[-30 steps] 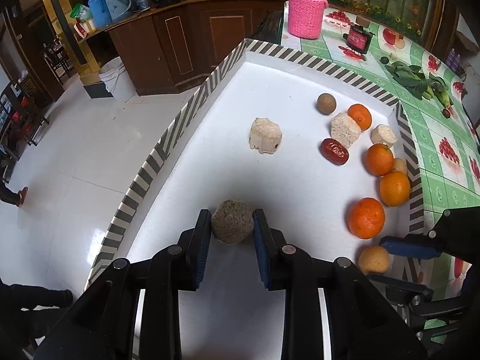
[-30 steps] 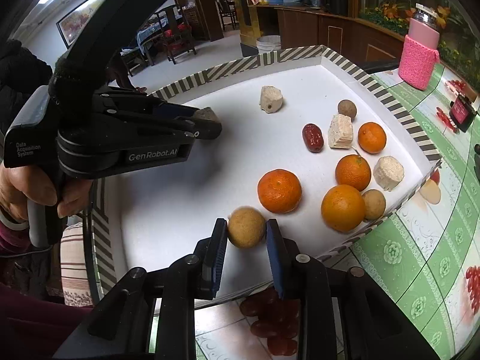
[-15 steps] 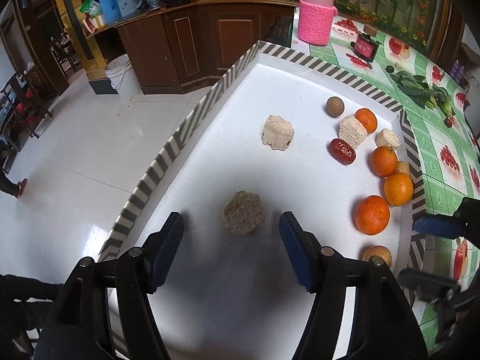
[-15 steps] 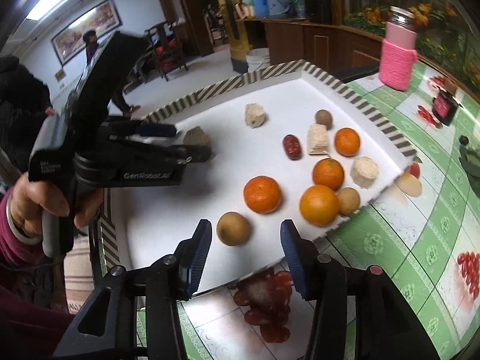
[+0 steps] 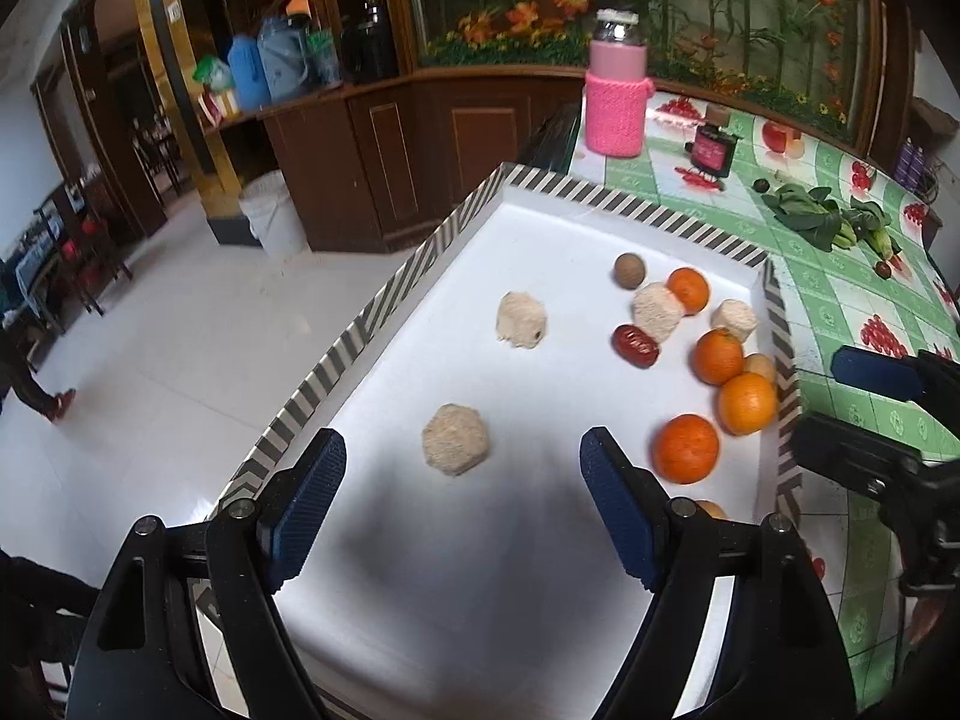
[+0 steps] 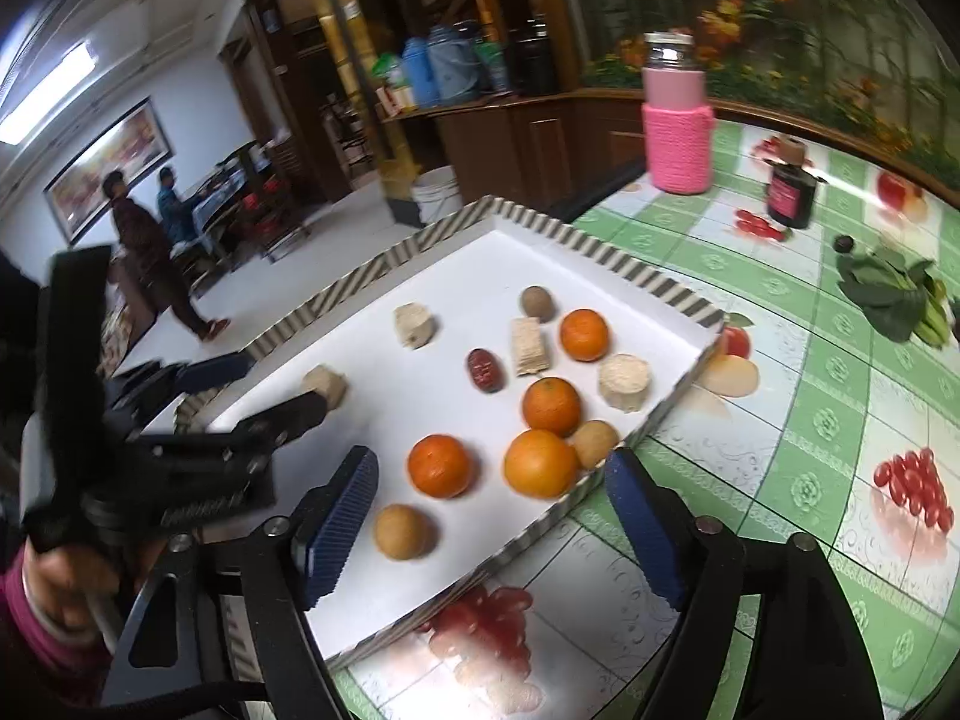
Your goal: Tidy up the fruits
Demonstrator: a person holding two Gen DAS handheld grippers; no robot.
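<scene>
both grippers' fingers are spread wide, holding nothing. white tray holds oranges, a red date and beige chunks.

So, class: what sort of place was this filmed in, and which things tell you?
Probably a restaurant or a home dining area: a fruit-print tablecloth, a wooden counter holding thermos jugs, and dining chairs in the room behind.

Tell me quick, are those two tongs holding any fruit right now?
Left tongs: open, holding nothing; a beige chunk lies loose ahead.
Right tongs: open, holding nothing; a tan round fruit sits free.
</scene>
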